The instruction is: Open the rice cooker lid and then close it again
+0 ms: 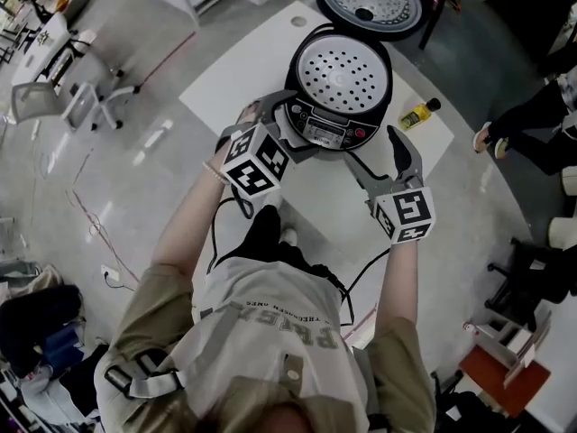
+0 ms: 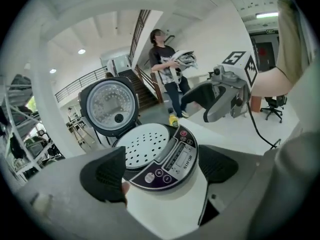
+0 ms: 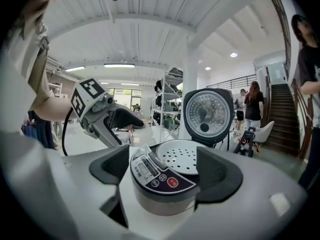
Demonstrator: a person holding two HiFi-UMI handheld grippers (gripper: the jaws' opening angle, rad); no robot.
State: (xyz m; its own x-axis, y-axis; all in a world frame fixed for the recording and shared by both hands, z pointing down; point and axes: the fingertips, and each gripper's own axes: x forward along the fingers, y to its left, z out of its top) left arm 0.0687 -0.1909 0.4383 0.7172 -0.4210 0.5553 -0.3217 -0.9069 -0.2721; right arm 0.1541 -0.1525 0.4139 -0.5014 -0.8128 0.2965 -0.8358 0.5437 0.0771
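The rice cooker (image 1: 338, 93) stands on the white table (image 1: 234, 70) with its lid (image 1: 372, 1) swung fully up and back, baring the perforated inner plate (image 1: 341, 69). My left gripper (image 1: 281, 120) hovers open at the cooker's front left, near its control panel (image 1: 326, 132). My right gripper (image 1: 380, 158) hovers open at the front right, a little off the cooker. In the left gripper view the cooker (image 2: 160, 154) lies beyond the open left gripper (image 2: 161, 169), untouched. In the right gripper view the cooker (image 3: 162, 181) sits ahead of the open right gripper (image 3: 165, 170), with the lid (image 3: 207, 111) upright behind.
A yellow bottle (image 1: 419, 113) lies on the table right of the cooker. A black power cord (image 1: 361, 273) trails off the table's near edge. Chairs (image 1: 81, 93) stand far left. A seated person's legs (image 1: 527, 124) are at the right, and a standing person (image 2: 167, 64) is behind the table.
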